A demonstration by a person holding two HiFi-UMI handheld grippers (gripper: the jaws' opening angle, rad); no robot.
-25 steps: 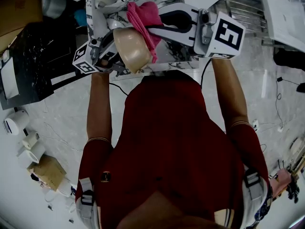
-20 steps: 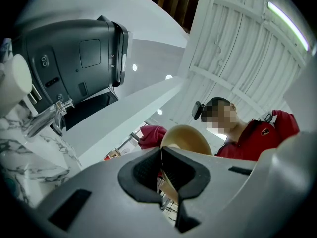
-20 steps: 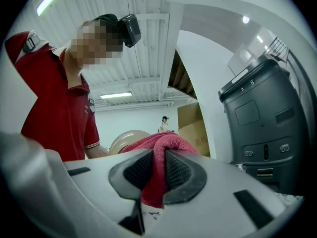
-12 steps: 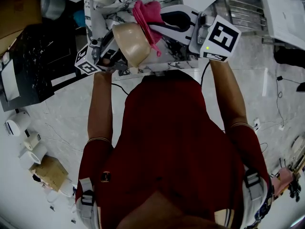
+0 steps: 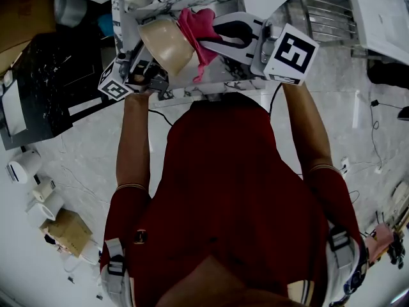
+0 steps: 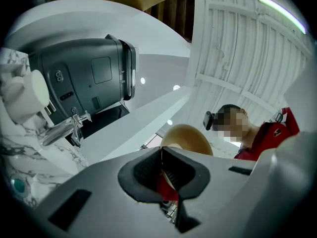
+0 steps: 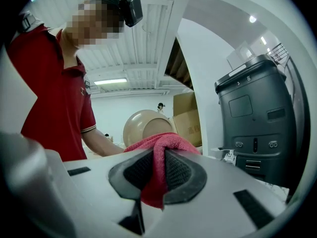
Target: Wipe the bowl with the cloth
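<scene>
While left hand-held gripper (image 6: 162,171) pinches bowl (image 5: 167,43) rim, holding it tilted in air for access, right hand-held gripper (image 7: 157,175), clamped on pink cloth (image 7: 161,148), presses it against bowl side.

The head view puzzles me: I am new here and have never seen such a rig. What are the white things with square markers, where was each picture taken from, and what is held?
There is no robot here. A person in a red shirt holds a hand tool with two jaws in each hand, and the marker cubes are part of those tools. The head view looks down from a camera on the person's head. The two gripper views ride on the tools and look along their jaws. The left gripper is shut on the rim of a tan bowl, held up and tilted. The right gripper is shut on a pink cloth, right next to the bowl. Below is a marble counter with a white cup. A dark grey machine stands by it.
</scene>
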